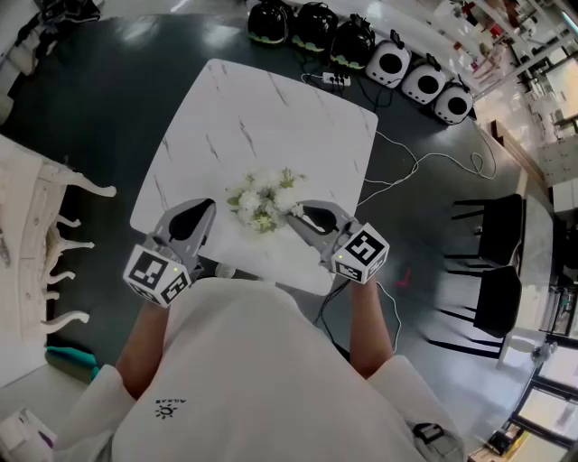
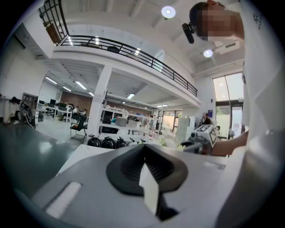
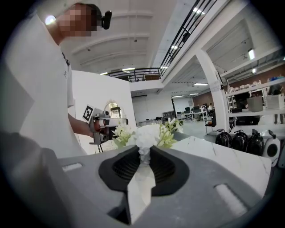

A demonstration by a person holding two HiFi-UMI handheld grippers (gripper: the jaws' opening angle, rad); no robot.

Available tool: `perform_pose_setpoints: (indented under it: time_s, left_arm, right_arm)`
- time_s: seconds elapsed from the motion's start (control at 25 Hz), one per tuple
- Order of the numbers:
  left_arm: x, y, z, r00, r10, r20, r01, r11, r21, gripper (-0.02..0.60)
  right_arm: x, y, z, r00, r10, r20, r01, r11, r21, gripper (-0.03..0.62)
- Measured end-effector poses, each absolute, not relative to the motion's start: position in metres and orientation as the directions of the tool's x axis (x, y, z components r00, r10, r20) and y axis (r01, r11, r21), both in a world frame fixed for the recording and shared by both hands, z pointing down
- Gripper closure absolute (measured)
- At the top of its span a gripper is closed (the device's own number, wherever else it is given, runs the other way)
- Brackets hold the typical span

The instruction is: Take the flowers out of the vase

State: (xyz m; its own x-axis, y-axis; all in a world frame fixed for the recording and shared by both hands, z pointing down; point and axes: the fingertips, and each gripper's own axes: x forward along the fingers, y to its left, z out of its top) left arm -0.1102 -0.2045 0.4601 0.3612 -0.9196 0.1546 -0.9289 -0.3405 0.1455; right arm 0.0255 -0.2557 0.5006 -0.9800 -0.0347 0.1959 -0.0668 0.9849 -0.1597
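Note:
A bunch of white flowers with green leaves (image 1: 262, 200) stands near the front of the white marble table (image 1: 262, 108); the blooms hide the vase from above. My right gripper (image 1: 294, 213) reaches into the bunch from the right and is shut on one white flower (image 3: 147, 136), whose stem is pinched between the pads. To the left of the bunch, apart from it, my left gripper (image 1: 206, 213) is shut with nothing in it. The left gripper view has its jaws (image 2: 144, 151) closed together and the right gripper (image 2: 202, 135) beyond them.
Black and white round devices (image 1: 316, 27) line the floor behind the table, with a power strip (image 1: 330, 79) and cables trailing right. Black chairs (image 1: 492, 235) stand at the right. White carved furniture (image 1: 36, 226) is at the left.

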Motion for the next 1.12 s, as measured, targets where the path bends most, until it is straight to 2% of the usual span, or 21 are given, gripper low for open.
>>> perform_pose_setpoints:
  time_s: [0.68,1.12]
  left_arm:
    - [-0.117,-0.197,0.454,0.405,-0.902,0.149,-0.912,-0.387,0.134,0.594]
    - [-0.115,-0.197,0.453,0.425,-0.893,0.148,-0.904,-0.409,0.129,0.594]
  right_arm:
    - [0.034,-0.256,0.486,-0.991,-0.132,-0.038,-0.108,0.922,-0.373,0.546]
    - [0.039,-0.259,0.480,-0.978,-0.175,-0.117,-0.110,0.898,-0.427,0.548]
